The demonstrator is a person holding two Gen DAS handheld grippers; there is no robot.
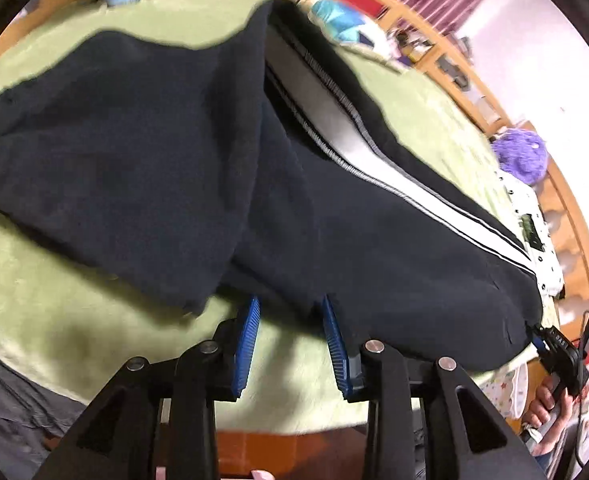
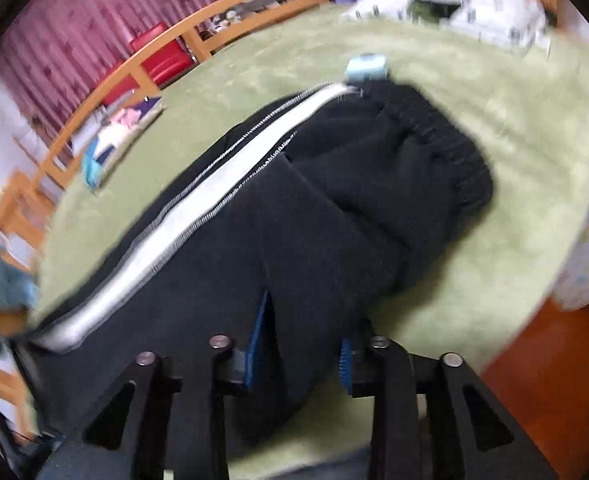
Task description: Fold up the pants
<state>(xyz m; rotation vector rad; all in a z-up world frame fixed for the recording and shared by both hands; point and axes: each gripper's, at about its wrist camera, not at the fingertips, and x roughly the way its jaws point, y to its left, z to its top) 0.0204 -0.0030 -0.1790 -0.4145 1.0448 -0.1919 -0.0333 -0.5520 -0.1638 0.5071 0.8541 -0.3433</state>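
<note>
While the pants (image 1: 166,168) are lying across the green blanket (image 1: 54,320), folded lengthwise with the white stripe (image 1: 334,120) along one edge, you are holding both grippers at the near edge of the cloth. Your left gripper (image 1: 290,320) is standing with its blue pads (image 1: 248,340) spread, the hem sitting just at their tips and nothing pressing on it. Your right gripper (image 2: 304,340) is likewise spread; dark cloth is running down between its pads (image 2: 258,332), but they are not squeezing it as far as the blurred view shows. The long axis is running away from you and slantwise, the waistband (image 2: 446,148) lying at the far end in the right view, the leg ends spreading ahead of your left gripper. In the left view your right gripper (image 1: 550,348) is sitting at the bulging near corner, to the right. For the next fold, I judge you are needing to carry one end along that axis onto the other; the left hand is nearer the leg ends.
</note>
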